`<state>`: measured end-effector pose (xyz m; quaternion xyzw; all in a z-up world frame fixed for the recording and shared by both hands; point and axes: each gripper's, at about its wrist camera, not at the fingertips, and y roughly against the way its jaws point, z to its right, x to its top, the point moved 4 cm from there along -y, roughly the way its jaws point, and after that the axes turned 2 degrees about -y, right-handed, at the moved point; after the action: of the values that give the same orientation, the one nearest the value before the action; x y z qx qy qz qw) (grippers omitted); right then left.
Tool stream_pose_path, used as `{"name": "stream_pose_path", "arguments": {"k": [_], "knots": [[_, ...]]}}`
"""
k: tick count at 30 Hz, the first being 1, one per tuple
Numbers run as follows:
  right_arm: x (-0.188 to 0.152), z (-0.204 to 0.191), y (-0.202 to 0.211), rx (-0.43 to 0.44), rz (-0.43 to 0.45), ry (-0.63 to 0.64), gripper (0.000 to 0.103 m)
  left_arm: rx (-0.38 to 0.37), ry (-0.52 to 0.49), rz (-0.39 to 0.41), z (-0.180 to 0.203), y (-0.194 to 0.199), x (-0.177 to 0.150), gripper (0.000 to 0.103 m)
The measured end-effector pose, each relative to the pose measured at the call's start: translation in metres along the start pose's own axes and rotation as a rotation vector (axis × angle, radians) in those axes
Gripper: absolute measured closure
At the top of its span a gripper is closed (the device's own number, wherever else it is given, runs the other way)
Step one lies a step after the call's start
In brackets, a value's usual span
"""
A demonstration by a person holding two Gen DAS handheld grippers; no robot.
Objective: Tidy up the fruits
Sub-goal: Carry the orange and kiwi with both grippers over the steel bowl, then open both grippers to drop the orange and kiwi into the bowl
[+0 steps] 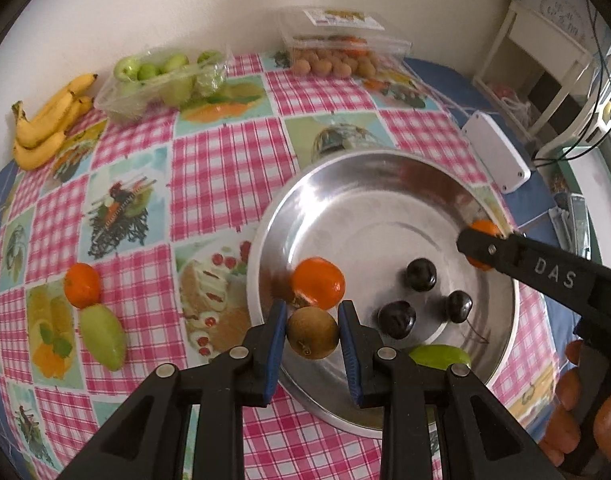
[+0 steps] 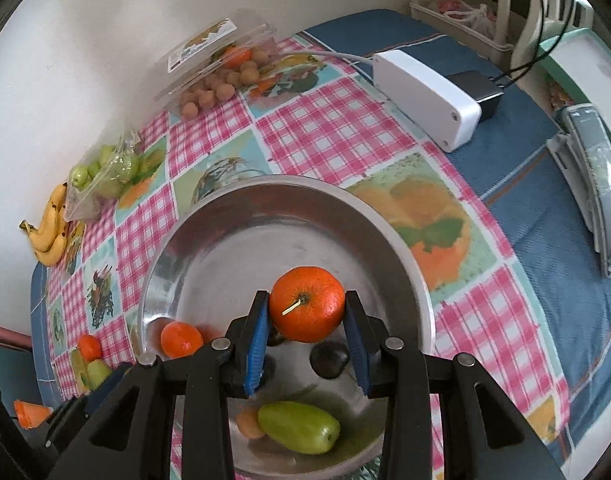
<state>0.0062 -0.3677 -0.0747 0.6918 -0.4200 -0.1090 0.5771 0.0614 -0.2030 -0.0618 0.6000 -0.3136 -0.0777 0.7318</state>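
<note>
Left gripper [image 1: 312, 334]: pinching 1 brown kiwi [image 1: 312, 333], lower centre, over steel bowl [image 1: 385, 168] rim. Right gripper [image 2: 307, 318]: clamped on 1 tangerine [image 2: 307, 304], centre, above bowl.

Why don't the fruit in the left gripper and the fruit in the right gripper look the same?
The small brown fruit in the left hand-held gripper is dull brown; the mandarin in the right hand-held gripper is bright orange. The brown fruit looks smaller, and the mandarin shows a thin stalk. Both are round, clamped between blue pads, and held over the steel bowl.
</note>
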Motion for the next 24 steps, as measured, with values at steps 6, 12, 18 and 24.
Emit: {"name": "stream_pose_path", "arguments": {"k": [6, 12, 18, 24], "knots": [[-0.001, -0.001, -0.011, -0.012, 0.007, 0.000, 0.065, 0.009, -0.005, -0.034, 0.000, -0.012, -0.004, 0.075], [-0.003, 0.006, -0.017, -0.036, -0.010, -0.020, 0.065, 0.010, -0.012, -0.053, 0.003, -0.019, -0.007, 0.075], [-0.005, 0.010, -0.020, -0.050, -0.022, -0.031, 0.065, 0.013, -0.015, -0.066, 0.003, -0.025, -0.006, 0.075], [-0.006, 0.010, -0.021, -0.067, -0.030, -0.026, 0.065, 0.018, -0.009, -0.078, 0.002, -0.030, -0.006, 0.075]]}}
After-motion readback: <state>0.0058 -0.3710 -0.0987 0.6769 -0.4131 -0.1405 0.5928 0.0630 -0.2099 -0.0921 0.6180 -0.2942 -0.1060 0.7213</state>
